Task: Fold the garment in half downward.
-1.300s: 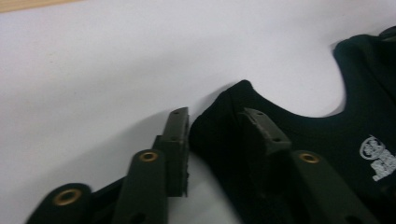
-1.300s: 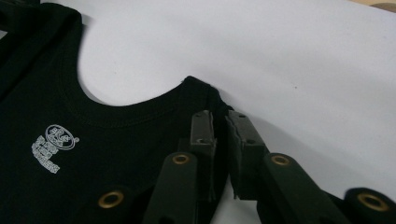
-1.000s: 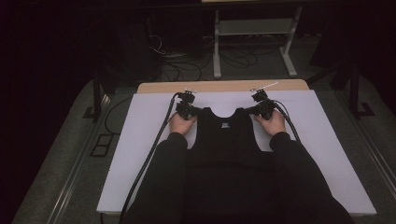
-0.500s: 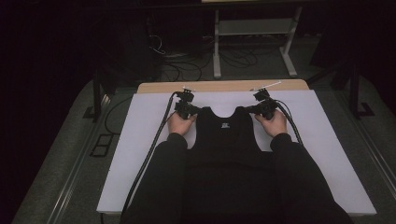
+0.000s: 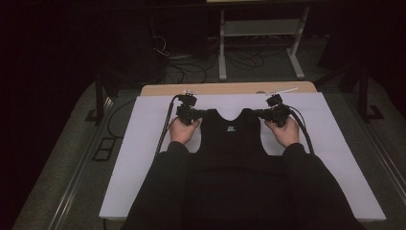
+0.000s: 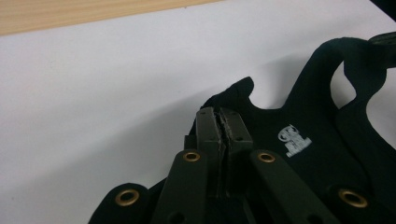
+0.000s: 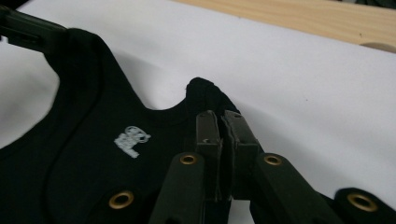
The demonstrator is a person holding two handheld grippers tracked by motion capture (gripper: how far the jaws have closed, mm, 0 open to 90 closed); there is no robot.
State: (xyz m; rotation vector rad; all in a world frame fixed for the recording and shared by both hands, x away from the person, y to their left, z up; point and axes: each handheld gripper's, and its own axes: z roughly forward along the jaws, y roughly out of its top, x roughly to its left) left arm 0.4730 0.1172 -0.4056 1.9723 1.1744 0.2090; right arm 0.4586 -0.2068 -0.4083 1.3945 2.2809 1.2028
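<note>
A black sleeveless top [image 5: 232, 143] lies flat on the white table cover [image 5: 139, 148], neck toward the far edge, with a small white label [image 5: 231, 128] below the neckline. My left gripper [image 5: 198, 114] is shut on its left shoulder strap, and the left gripper view shows the jaws [image 6: 223, 123] pressed together on black fabric beside the label [image 6: 294, 140]. My right gripper [image 5: 264, 114] is shut on the right shoulder strap, its jaws [image 7: 220, 125] clamped on the strap's tip [image 7: 205, 91]. Black sleeves cover the top's lower part.
A wooden table edge [image 5: 225, 88] shows beyond the white cover. A metal stand [image 5: 258, 33] and loose cables [image 5: 191, 62] lie on the floor behind the table. Bare white cover extends to the left and right [image 5: 344, 148] of the garment.
</note>
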